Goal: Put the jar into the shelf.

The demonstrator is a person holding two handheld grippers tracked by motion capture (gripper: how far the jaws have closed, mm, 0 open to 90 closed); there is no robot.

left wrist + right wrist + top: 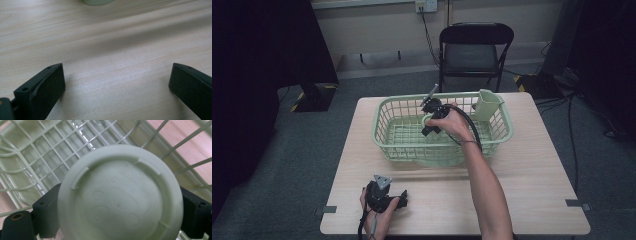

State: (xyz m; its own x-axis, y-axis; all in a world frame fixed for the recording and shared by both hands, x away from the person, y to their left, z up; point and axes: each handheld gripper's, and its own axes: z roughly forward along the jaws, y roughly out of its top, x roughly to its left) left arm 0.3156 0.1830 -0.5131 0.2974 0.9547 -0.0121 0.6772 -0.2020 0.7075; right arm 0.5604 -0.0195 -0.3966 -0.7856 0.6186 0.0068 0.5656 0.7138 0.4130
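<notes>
A pale green round cup (120,197) shows its embossed underside, clamped between the two black jaws of my right gripper (120,213). In the high view my right gripper (432,119) hovers inside the light green lattice basket (442,148), holding the cup (427,120) over the basket's middle. Basket mesh (32,152) lies behind the cup. My left gripper (388,194) rests near the front edge of the wooden table (522,190). Its jaws stand wide apart over bare wood, so the left gripper (117,85) is open with nothing between them.
A pale green box-shaped holder (488,105) hangs at the basket's back right corner. A black folding chair (476,47) stands behind the table. Cables run across the floor at the right. A green edge of the basket (96,2) shows ahead of the left jaws.
</notes>
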